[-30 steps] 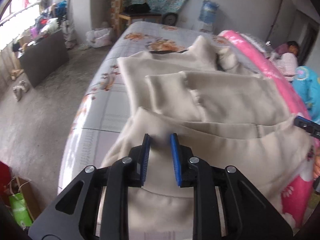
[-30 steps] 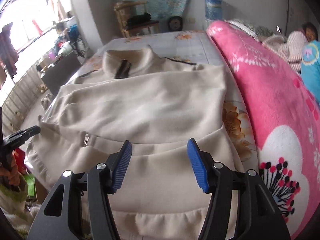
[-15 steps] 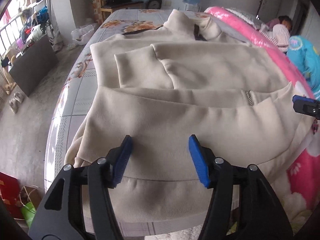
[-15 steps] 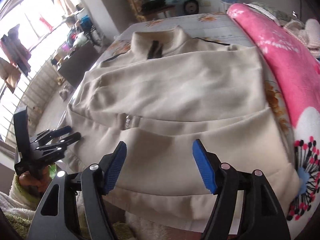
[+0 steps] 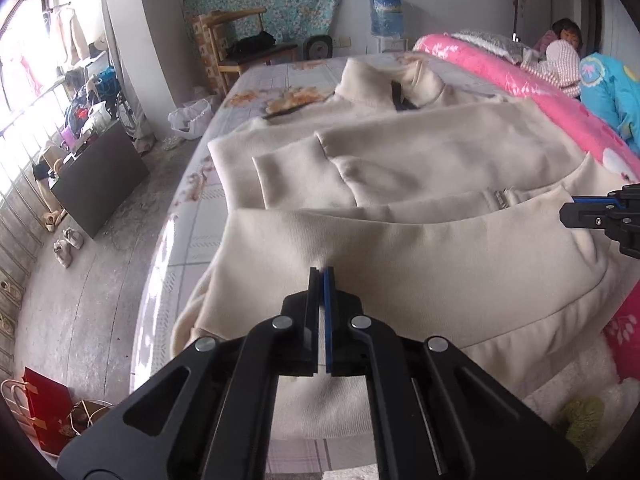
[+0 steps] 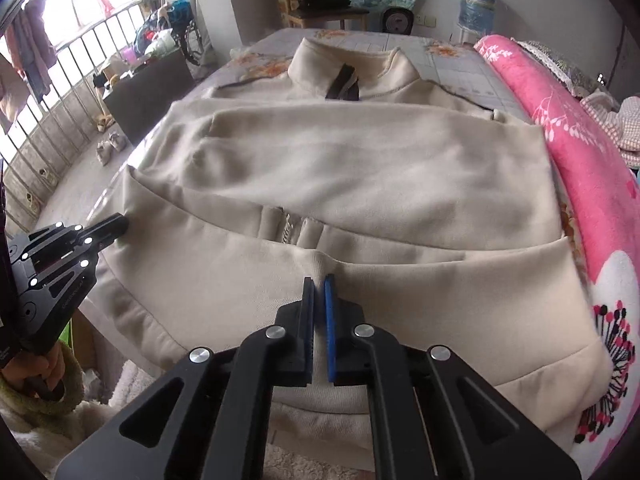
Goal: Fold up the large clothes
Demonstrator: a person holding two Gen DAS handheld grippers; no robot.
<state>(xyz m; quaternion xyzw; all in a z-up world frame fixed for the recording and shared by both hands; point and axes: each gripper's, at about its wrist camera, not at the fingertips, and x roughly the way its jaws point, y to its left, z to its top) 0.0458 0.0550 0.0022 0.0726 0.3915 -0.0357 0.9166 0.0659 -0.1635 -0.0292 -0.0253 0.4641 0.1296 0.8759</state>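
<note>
1. Left wrist view: bed (image 5: 256, 80), on which the cream jacket (image 5: 420, 160) lay spread, collar at the far end, sleeves folded across the chest, hem nearest the camera.
2. Step in hand, as judged: the bottom third was being taken up for a fold toward the collar. The next move called for both hands to lift and carry the pinched fabric forward together, keeping the fold edge straight.
3. Left gripper (image 5: 320, 276): jaws fully closed, pinching a tuck of the jacket's lower panel.
4. Right gripper (image 6: 318, 286): likewise clamped on a small tuck of the lower panel, below the zipper (image 6: 289, 230).
5. Hidden: the hem's near edge behind both grippers; how many layers each pinch held could not be told.
</note>
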